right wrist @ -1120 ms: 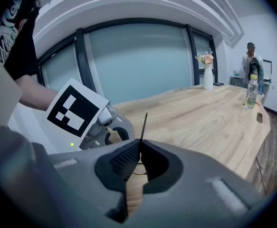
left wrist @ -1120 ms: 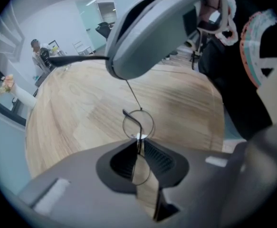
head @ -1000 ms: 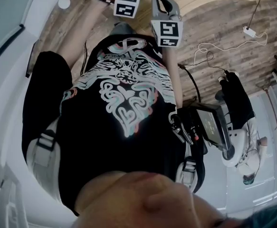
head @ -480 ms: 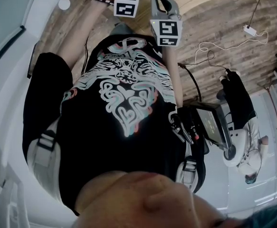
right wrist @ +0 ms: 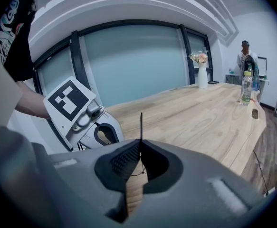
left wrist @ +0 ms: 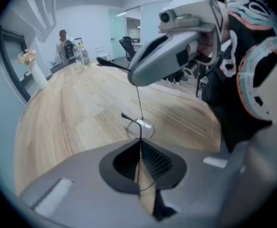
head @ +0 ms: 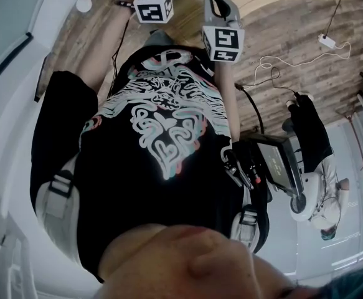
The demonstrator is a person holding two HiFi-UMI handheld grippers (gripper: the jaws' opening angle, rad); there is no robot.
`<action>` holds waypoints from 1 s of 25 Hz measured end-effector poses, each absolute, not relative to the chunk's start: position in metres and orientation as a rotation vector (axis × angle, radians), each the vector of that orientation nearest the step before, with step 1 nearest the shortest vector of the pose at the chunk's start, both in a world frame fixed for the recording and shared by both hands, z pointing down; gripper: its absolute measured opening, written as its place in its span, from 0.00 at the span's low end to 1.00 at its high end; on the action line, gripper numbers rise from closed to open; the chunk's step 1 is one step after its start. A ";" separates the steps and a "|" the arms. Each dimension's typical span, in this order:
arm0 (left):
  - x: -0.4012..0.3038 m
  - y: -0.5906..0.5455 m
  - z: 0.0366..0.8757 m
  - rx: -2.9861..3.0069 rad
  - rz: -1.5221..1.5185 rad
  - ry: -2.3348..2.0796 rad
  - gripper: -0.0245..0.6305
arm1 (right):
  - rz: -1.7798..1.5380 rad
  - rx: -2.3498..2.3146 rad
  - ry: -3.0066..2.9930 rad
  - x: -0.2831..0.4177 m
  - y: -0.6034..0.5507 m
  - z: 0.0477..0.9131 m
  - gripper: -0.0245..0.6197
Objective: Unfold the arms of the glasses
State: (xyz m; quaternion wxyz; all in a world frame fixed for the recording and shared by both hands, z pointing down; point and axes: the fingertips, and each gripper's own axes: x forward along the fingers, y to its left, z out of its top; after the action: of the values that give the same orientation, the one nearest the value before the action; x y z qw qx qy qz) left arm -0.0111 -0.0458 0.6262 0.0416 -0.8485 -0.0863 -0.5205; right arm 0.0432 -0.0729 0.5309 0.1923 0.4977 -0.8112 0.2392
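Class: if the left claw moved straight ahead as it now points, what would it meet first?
Probably the wooden table, beyond the glasses the left claw grips; depth is unclear.

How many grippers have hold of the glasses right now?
2. Left gripper is shut on the glasses at the wire frame; right gripper is shut on one arm.

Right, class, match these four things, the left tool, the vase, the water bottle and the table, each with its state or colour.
Column one:
1. left tool
2. vase
3. water bottle
4. table

Column two:
A. light wood
B. holds flowers
C. shut on the glasses
D. see-through

Pairs: 1-C, 2-B, 3-D, 4-A
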 end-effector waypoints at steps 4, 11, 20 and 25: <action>-0.010 -0.054 0.618 -2.666 -1.528 -0.193 0.03 | 0.685 1.419 -2.267 0.048 -0.073 0.531 0.05; -0.007 -0.059 0.606 -2.759 -1.402 -0.071 0.03 | 0.707 1.449 -2.255 0.055 -0.073 0.534 0.05; -0.002 -0.066 0.577 -2.919 -1.125 0.107 0.04 | 0.756 1.512 -2.226 0.070 -0.075 0.535 0.05; -0.007 -0.075 0.568 -2.976 -1.044 0.239 0.04 | 0.772 1.523 -2.218 0.070 -0.076 0.535 0.05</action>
State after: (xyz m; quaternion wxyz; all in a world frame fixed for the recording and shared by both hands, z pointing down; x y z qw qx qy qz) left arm -0.0074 -0.0747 0.5684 -0.0109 -0.9408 0.0756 -0.3302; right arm 0.0704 -0.0759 0.5354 0.1703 0.5361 -0.7809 0.2718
